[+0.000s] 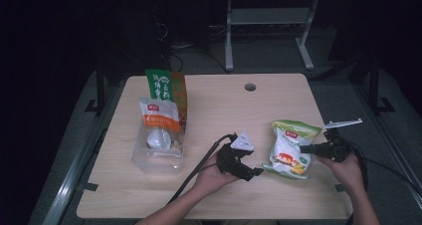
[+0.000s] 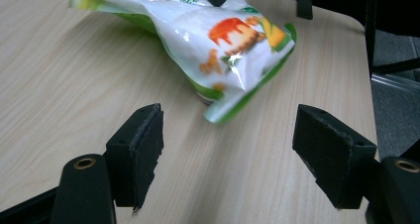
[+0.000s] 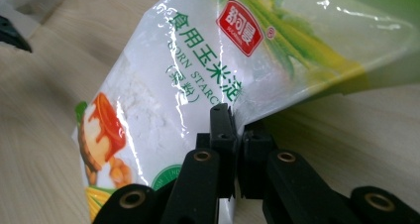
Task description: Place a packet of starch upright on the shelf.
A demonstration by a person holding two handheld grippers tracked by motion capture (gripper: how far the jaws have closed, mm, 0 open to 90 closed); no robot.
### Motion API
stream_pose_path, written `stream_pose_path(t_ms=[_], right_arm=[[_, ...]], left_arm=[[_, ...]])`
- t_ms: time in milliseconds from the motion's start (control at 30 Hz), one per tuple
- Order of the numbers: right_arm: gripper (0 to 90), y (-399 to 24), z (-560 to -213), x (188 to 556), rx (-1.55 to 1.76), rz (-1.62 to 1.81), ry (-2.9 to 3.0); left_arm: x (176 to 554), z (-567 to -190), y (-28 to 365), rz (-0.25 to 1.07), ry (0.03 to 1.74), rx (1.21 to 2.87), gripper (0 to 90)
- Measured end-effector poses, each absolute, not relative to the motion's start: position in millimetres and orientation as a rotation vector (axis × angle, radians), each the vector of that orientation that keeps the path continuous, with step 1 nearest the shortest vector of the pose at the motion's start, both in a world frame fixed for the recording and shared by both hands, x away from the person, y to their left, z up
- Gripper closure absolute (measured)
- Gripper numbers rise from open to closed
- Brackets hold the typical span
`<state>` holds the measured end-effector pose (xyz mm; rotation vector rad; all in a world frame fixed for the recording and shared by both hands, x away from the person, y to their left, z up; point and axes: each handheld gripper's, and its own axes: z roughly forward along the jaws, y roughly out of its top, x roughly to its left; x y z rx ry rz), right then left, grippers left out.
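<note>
At the bench's (image 1: pixel 278 195) left side we see a clear bin (image 1: pixel 158 158) holding an orange-and-white pouch (image 1: pixel 159 123), with a green packet (image 1: pixel 160 84) standing at its far end. All of that sits well apart from our hands.

Our left hand (image 1: pixel 211 177) comes in from the near edge, palm cupped under the left claw (image 1: pixel 251 171), which points rightward and lies low over the wood near the middle of the bench. Its jaws stand wide apart with nothing between them; in the left gripper view the left claw (image 2: pixel 228 154) frames bare wood, and the bag's (image 2: pixel 228 40) lower corner lies just beyond the pads (image 2: pixel 143 149), not touching them. Bare bench stretches between the bin and this hand, and more lies toward the far edge.

The corn starch bag (image 1: pixel 288 148) lies right of centre, tilted, its near end close to the bench's right edge.

Our right hand (image 1: pixel 346 165) reaches in from the bench's right edge, holding the right claw (image 1: pixel 304 149) level and pointing left. In the right gripper view the right claw (image 3: pixel 235 120) has its jaws pressed together on the bag's (image 3: pixel 163 110) side seam, pinching the thin film. The floor drops away just right of this hand.
</note>
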<state>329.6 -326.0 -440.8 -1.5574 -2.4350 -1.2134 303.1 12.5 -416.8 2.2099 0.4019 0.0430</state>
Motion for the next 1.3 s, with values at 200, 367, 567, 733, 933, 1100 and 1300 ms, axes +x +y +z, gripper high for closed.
stream_pose_path(t_ms=[200, 367, 567, 733, 933, 1100, 1300], right_arm=[[87.5, -316, -423, 316, -1.491, -1.325, -2.479], [87.5, -309, -408, 302, -1.4, -1.399, -2.533], [87.4, -297, -396, 287, -1.296, -1.444, -2.595], [87.4, -289, -391, 280, -1.21, -1.473, -2.637], [87.6, -281, -387, 274, -1.167, -1.505, -2.665], [87.5, -271, -386, 274, -1.143, -1.557, -2.651], [86.3, -255, -389, 283, -1.111, -1.538, -2.688]], left_arm=[[307, -416, 14, 0.032, 0.42, 2.195, 27.4], [311, -416, 11, 0.014, 0.427, 2.183, 27.5], [314, -417, 0, -0.041, 0.449, 2.157, 28.1], [319, -415, -6, -0.102, 0.449, 2.12, 43.5], [322, -412, -3, -0.097, 0.461, 2.13, 73.2], [323, -402, 6, 0.029, 0.463, 2.13, 84.4], [324, -399, 21, 0.109, 0.476, 2.166, 86.2]])
